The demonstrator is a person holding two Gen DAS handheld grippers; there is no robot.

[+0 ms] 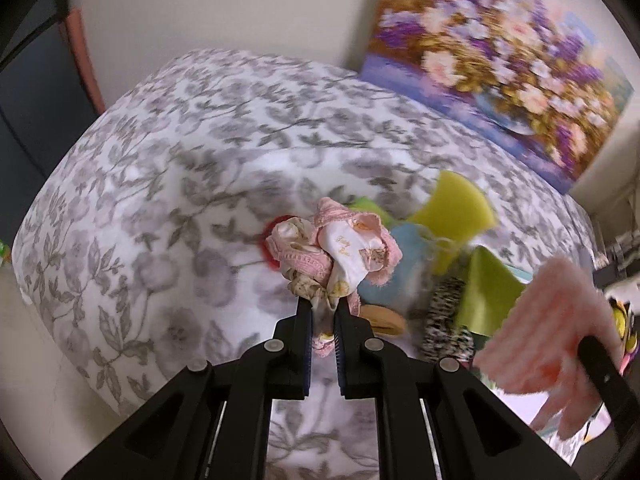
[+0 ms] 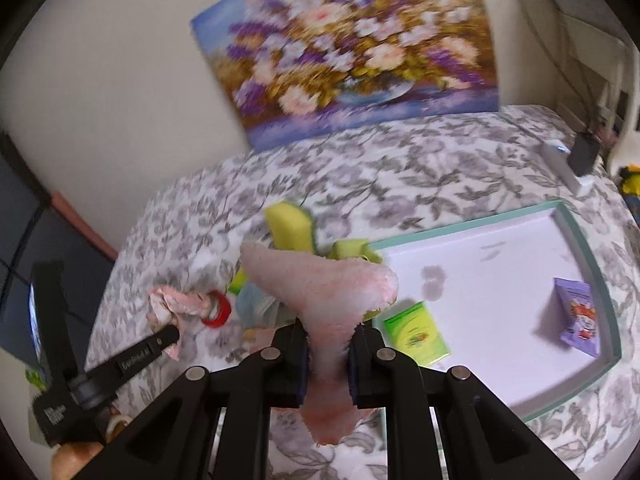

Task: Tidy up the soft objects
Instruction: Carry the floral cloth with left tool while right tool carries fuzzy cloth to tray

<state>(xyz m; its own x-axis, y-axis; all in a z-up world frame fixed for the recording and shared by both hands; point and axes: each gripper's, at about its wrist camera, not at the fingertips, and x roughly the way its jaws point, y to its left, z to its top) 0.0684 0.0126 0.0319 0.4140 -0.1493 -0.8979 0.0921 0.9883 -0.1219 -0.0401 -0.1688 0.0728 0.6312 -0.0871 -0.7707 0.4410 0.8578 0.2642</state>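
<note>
My left gripper point(image 1: 323, 304) is shut on a bunched pink-and-white frilly cloth point(image 1: 336, 252) and holds it above the floral bedspread point(image 1: 160, 168). It also shows in the right wrist view point(image 2: 172, 306), at the left. My right gripper point(image 2: 327, 330) is shut on a fluffy pink cloth point(image 2: 320, 284), lifted above the pile; that cloth also shows in the left wrist view point(image 1: 552, 320). Under them lie yellow sponges point(image 1: 456, 204), a light blue cloth point(image 1: 408, 248), a green cloth point(image 1: 488, 292) and a black-and-white speckled item point(image 1: 444, 320).
A shallow white tray with a teal rim point(image 2: 592, 264) lies at the right and holds a green packet point(image 2: 416, 332) and a purple packet point(image 2: 580, 316). A red tape roll point(image 2: 218, 308) lies by the pile. A flower painting point(image 2: 352, 52) leans on the wall.
</note>
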